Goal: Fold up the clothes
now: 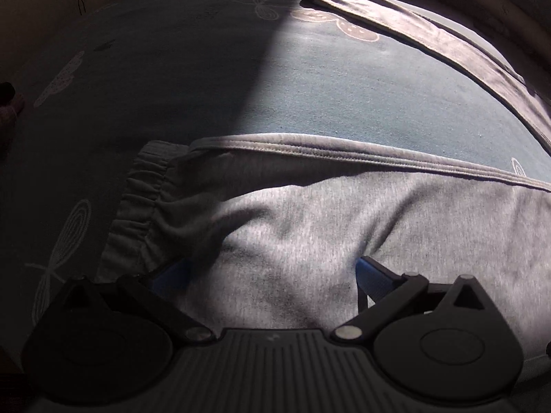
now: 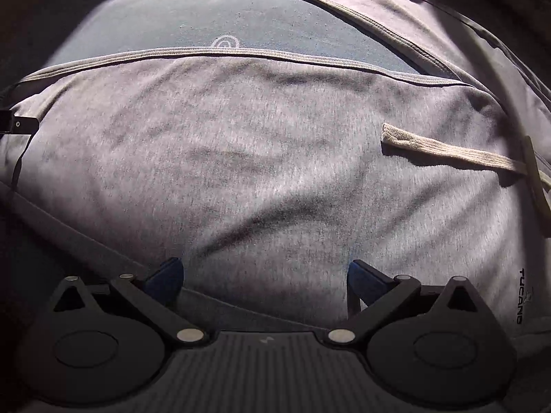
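Observation:
Grey sweatpants [image 1: 344, 227] lie spread on a blue patterned bedsheet [image 1: 344, 96]. One leg runs across the front, with its ribbed cuff [image 1: 137, 203] at the left. The other leg [image 1: 430, 38] stretches along the far right. My left gripper [image 1: 272, 275] is open, its blue-padded fingers resting on the near leg by the cuff. My right gripper [image 2: 265, 275] is open over the upper part of the pants [image 2: 275, 158], near a beige drawstring [image 2: 447, 153] and a "TUCANO" logo [image 2: 520, 296].
The sheet [image 2: 241, 10] shows between the two legs. The left part of the bed lies in deep shadow. A dark object [image 1: 7, 103] sits at the bed's left edge. Part of the left gripper [image 2: 17, 124] shows at the left of the right wrist view.

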Demonstrator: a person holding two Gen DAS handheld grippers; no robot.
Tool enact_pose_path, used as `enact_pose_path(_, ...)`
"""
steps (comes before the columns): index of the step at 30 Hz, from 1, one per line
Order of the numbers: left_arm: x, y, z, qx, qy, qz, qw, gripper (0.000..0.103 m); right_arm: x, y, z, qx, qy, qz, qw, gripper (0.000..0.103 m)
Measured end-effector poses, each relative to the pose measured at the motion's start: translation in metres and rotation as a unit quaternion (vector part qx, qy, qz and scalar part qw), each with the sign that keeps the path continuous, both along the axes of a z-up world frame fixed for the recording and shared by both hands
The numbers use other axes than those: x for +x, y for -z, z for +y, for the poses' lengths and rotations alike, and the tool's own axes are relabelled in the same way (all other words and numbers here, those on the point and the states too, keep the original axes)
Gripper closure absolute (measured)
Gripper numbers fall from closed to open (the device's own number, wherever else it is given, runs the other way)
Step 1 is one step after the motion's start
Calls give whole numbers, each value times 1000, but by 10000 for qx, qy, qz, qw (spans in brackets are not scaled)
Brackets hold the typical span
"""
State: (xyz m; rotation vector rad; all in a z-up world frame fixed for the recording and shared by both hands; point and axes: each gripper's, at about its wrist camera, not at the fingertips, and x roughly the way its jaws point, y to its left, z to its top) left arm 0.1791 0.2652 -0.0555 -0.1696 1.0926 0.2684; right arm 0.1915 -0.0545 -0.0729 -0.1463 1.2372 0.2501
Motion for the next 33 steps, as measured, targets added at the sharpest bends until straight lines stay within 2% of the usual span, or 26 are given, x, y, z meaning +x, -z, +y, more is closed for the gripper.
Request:
enact_pose_path(2, -1, -8, 2, -74, -72, -51, 9999, 1, 2, 0, 1, -16, -9, 40, 10000, 0)
enact_pose_path(6, 9, -16, -11, -602, 426, -281, 9969, 1, 1, 2, 1, -40, 24, -13, 10000, 0)
enact_pose_path(9, 20, -7, -23, -570, 736, -219, 9954, 1, 0, 2, 1, -38, 35, -66, 10000, 0)
enact_pose_path(12, 23, 0, -16, -235, 571, -147, 9980, 1, 0, 2, 0, -37, 25, -44, 10000, 0)
enact_pose_path(14, 21, 1, 1, -18, 184, -1, 9998, 1, 1, 2, 1, -41, 23, -24, 10000, 0)
enact_pose_path(17, 15, -6, 22, -365, -57, -23, 9993, 1, -1, 1, 1, -43, 28, -42, 10000, 0)
enact_pose_path(22, 26, -21, 7, -697, 269, -308, 9967, 1, -3, 0, 1, -43, 40, -102, 9999, 0)
enact_pose_path(26, 46, -9, -3, -776, 390, -262, 9959, 1, -4, 0, 1, -50, 47, -100, 9999, 0)
enact_pose_path(27, 48, -5, -2, -742, 343, -232, 9964, 1, -4, 0, 1, -52, 47, -94, 9999, 0)
enact_pose_path(30, 53, -4, 4, -321, 120, -149, 9993, 1, -4, 0, 2, -53, 45, -88, 9999, 0)
enact_pose_path(33, 52, -13, 13, -297, -64, -171, 9994, 1, -5, 1, 1, -43, 53, -133, 9999, 0)
